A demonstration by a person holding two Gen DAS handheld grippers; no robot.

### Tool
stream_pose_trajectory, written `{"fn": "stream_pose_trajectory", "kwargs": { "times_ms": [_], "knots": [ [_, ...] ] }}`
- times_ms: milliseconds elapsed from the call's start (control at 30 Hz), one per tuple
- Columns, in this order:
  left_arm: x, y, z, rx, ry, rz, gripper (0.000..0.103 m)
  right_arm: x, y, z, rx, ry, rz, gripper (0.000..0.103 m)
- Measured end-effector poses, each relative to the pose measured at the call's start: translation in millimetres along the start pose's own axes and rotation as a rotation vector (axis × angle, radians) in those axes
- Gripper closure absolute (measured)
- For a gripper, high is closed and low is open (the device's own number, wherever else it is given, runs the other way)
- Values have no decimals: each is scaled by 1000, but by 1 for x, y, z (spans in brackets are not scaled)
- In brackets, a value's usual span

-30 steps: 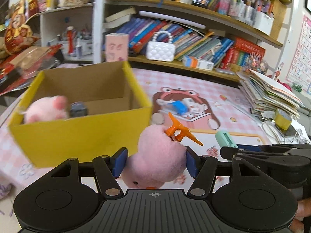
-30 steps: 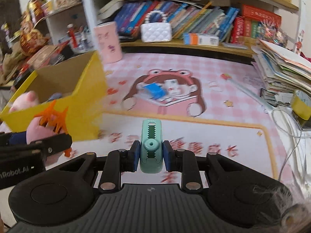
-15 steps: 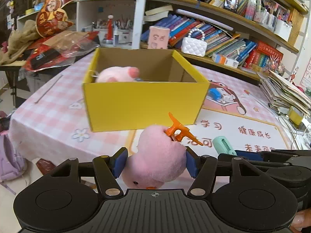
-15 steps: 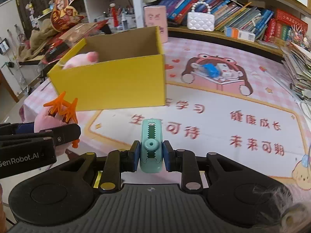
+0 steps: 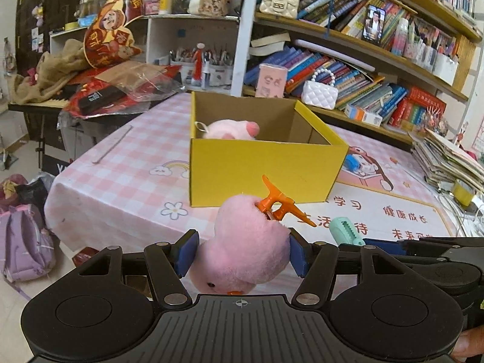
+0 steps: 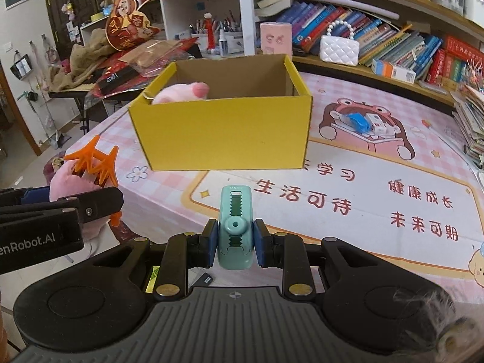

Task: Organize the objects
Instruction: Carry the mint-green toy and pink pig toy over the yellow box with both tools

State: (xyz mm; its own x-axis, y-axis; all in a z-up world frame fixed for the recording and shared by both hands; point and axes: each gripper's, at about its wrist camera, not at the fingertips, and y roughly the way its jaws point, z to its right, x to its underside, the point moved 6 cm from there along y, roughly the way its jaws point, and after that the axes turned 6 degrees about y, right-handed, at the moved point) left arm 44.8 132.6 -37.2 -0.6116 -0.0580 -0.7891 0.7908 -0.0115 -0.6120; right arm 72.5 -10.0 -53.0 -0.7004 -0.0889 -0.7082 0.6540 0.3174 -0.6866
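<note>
My left gripper [image 5: 242, 255] is shut on a pink plush chick [image 5: 245, 248] with orange feet, held in the air before the table's near edge. The chick also shows in the right wrist view [image 6: 87, 178]. My right gripper [image 6: 236, 242] is shut on a mint green correction tape dispenser [image 6: 235, 227], which also shows in the left wrist view [image 5: 343, 230]. An open yellow cardboard box [image 5: 266, 169] stands on the table ahead, also seen in the right wrist view [image 6: 224, 136]. A pink plush toy [image 5: 230, 129] lies inside it at the left.
The table has a pink checked cloth [image 5: 121, 169] and a printed mat [image 6: 378, 193]. A blue toy and a small white box [image 6: 363, 121] lie on the mat right of the box. A paper stack [image 5: 447, 157] sits at the right edge. Bookshelves [image 5: 363, 60] stand behind.
Both grippers have pulled back and up from the yellow box, which now looks farther away. Each still holds its object.
</note>
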Motion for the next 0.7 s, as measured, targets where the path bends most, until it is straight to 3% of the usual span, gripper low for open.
{"fn": "stream_pose_trajectory", "kwargs": {
  "times_ms": [433, 700],
  "knots": [
    [-19, 7, 0, 3, 8, 36, 42, -19, 7, 0, 7, -20, 31, 79],
    [-62, 24, -3, -26, 10, 93, 42, -67, 24, 2, -27, -41, 90, 79]
  ]
}}
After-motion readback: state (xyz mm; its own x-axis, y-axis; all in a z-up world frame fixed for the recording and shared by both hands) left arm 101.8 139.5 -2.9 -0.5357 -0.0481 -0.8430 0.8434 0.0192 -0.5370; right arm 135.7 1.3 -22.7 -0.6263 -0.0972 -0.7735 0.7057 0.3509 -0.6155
